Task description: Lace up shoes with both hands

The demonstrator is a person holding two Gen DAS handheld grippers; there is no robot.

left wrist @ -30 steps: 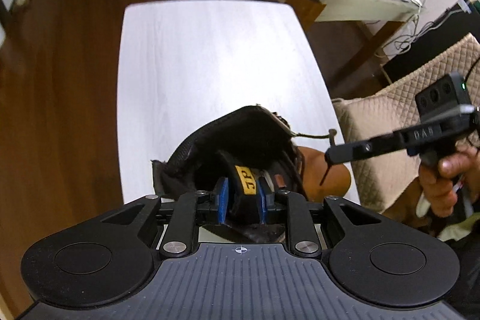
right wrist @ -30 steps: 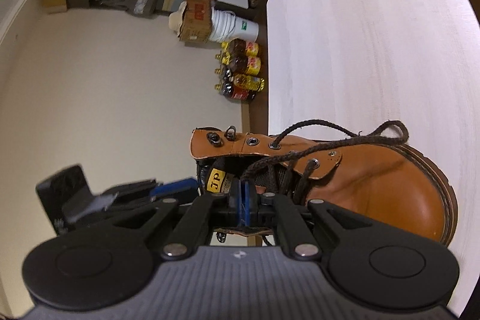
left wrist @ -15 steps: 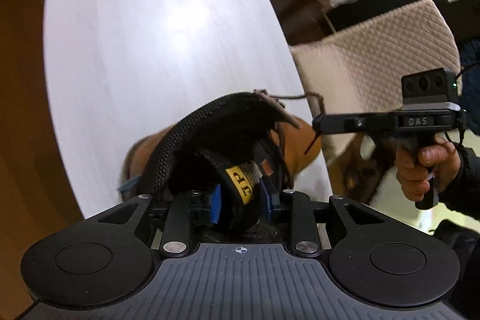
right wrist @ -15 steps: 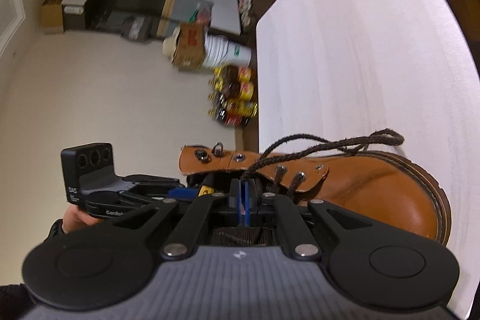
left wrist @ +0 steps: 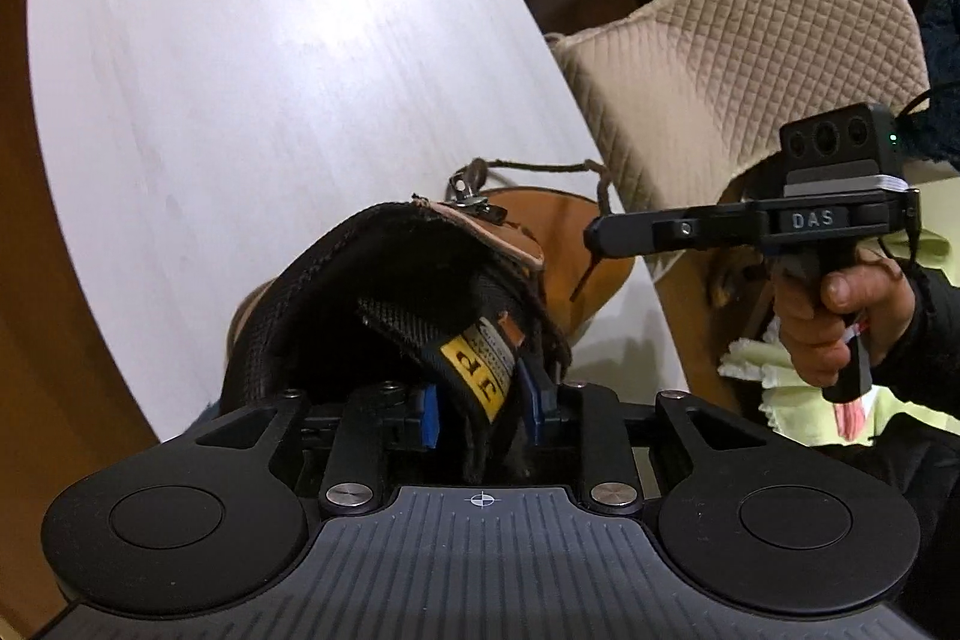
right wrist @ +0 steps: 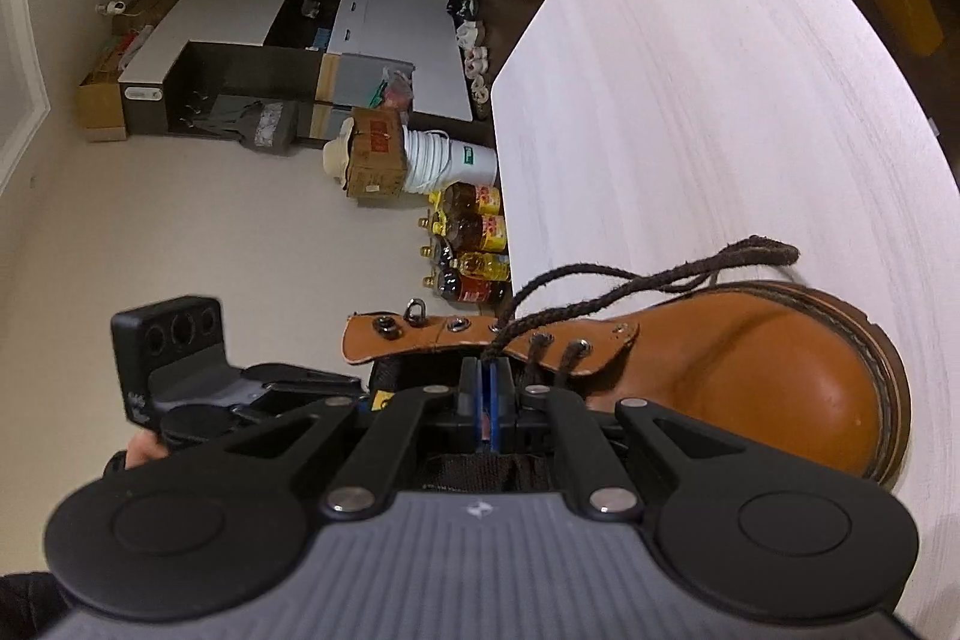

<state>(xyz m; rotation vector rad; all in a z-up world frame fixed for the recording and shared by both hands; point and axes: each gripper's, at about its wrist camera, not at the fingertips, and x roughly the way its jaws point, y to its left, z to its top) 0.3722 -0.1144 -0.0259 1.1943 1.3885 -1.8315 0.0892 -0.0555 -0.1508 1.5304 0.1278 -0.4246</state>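
A tan leather boot (right wrist: 750, 358) lies on the white table (right wrist: 690, 99), toe pointing away from me. My left gripper (left wrist: 480, 415) hovers over the boot's collar. Its blue pads stand apart on either side of the black tongue (left wrist: 474, 358) with the yellow label, and I see no squeeze on it. My right gripper (right wrist: 486, 382) is shut on the dark brown shoelace (right wrist: 630, 280) just above the eyelets. In the left wrist view the right gripper (left wrist: 591, 235) sits right of the boot (left wrist: 564, 220), a short lace end hanging below its tip.
The table's right edge (left wrist: 576, 111) runs close beside the boot, with a quilted beige chair (left wrist: 750, 39) just past it. A hand (left wrist: 828, 316) grips the right tool's handle. Bottles (right wrist: 474, 244) and boxes stand on the floor beyond the far table edge.
The left gripper has tipped downward and come closer over the boot's collar, its pads spreading slightly around the tongue. The right gripper has shifted a little lower, still shut on the lace.
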